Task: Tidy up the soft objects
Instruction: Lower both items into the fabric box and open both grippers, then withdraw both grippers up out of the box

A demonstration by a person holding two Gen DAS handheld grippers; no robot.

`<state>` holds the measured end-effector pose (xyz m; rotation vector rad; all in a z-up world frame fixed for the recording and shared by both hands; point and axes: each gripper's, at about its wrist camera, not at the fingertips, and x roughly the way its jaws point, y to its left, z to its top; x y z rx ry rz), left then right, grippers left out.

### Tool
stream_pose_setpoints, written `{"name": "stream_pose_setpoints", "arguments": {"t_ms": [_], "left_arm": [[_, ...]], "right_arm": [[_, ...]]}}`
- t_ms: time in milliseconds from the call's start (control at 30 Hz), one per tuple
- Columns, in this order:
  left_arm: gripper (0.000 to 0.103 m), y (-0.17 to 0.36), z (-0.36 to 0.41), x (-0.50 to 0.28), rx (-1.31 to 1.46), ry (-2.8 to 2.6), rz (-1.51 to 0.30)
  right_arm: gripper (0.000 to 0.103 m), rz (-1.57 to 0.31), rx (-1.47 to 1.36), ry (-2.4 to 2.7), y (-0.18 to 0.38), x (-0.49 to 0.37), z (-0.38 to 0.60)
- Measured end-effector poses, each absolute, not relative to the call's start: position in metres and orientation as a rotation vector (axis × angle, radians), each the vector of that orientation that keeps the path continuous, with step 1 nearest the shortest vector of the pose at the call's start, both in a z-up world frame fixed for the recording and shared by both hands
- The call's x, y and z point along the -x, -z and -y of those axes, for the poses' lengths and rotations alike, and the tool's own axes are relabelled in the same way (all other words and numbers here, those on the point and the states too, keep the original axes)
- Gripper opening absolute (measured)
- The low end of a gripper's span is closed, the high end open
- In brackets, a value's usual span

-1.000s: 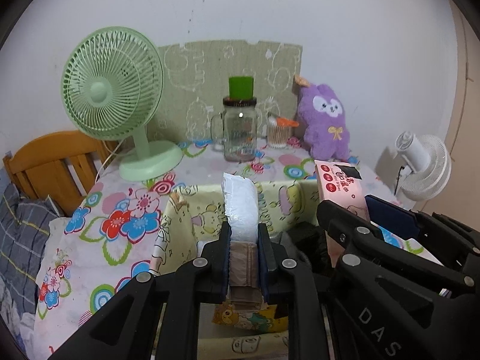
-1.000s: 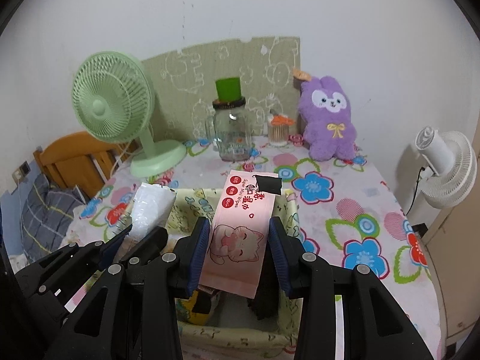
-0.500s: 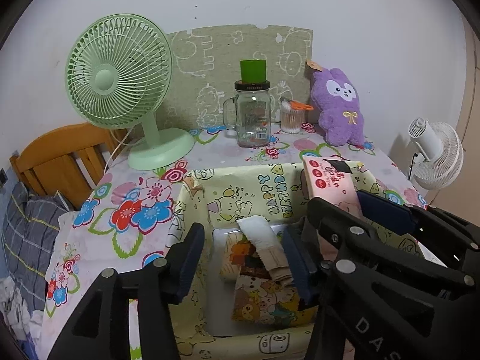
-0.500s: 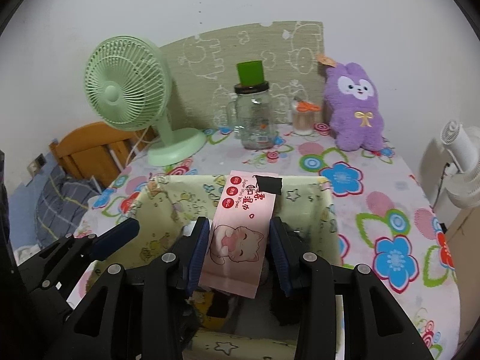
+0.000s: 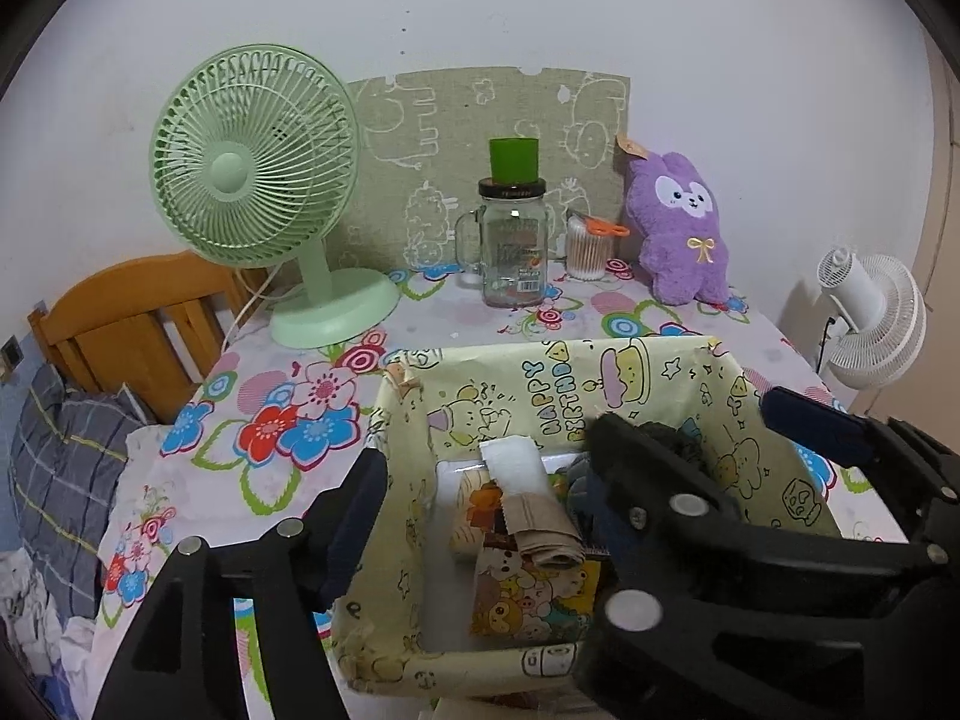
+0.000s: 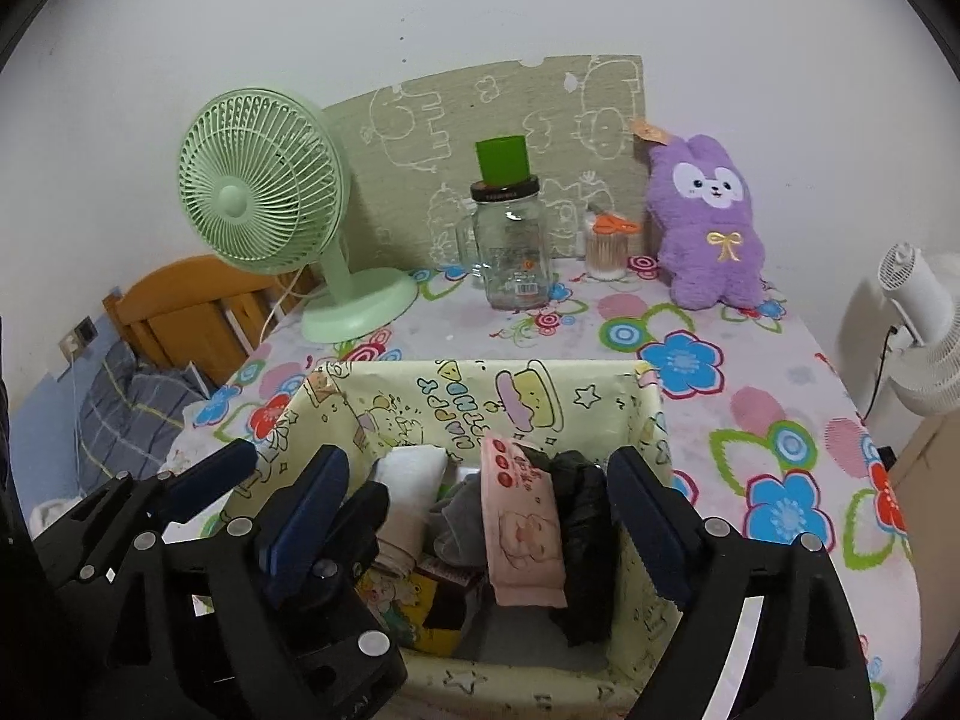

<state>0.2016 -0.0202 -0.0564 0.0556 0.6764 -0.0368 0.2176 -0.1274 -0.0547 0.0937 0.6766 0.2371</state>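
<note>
A box lined with yellow cartoon paper (image 5: 540, 372) (image 6: 456, 396) stands on the flowered table, right under both grippers. My left gripper (image 5: 486, 486) hovers over its left half with jaws opening. A white and beige tissue pack (image 5: 516, 468) lies loose below them on a cartoon-printed packet (image 5: 528, 594). My right gripper (image 6: 477, 495) hovers over the box's right half, its jaws also opening. The pink wipes pack (image 6: 522, 528) rests between them inside the box, free of both pads, beside a grey sock (image 6: 459, 516) and a black cloth (image 6: 585, 516).
Along the back of the table stand a green fan (image 5: 252, 162), a glass jar (image 5: 510, 252) topped with a green cup, a cotton-swab tub (image 5: 588, 249) and a purple plush (image 5: 678, 234). A white fan (image 5: 870, 318) is off the right edge. A wooden frame (image 5: 126, 324) and plaid bedding (image 5: 60, 468) lie left.
Both grippers opened. The tissue pack left the left jaws and lies in the box. The pink wipes pack slid out of the right jaws down into the box.
</note>
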Motion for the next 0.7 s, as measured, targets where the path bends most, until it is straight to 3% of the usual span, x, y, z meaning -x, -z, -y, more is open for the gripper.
{"name": "stream_pose_setpoints", "arguments": {"t_ms": [233,700], "left_arm": [[0.082,0.047,0.023,-0.188,-0.047,0.055,-0.651],[0.096,0.029,0.026,-0.157,-0.058,0.074,-0.602]], "right_arm": [[0.099,-0.659,-0.074,-0.194,0.042,-0.200,0.133],[0.103,-0.613,-0.067,-0.169,0.021,-0.165,0.137]]}}
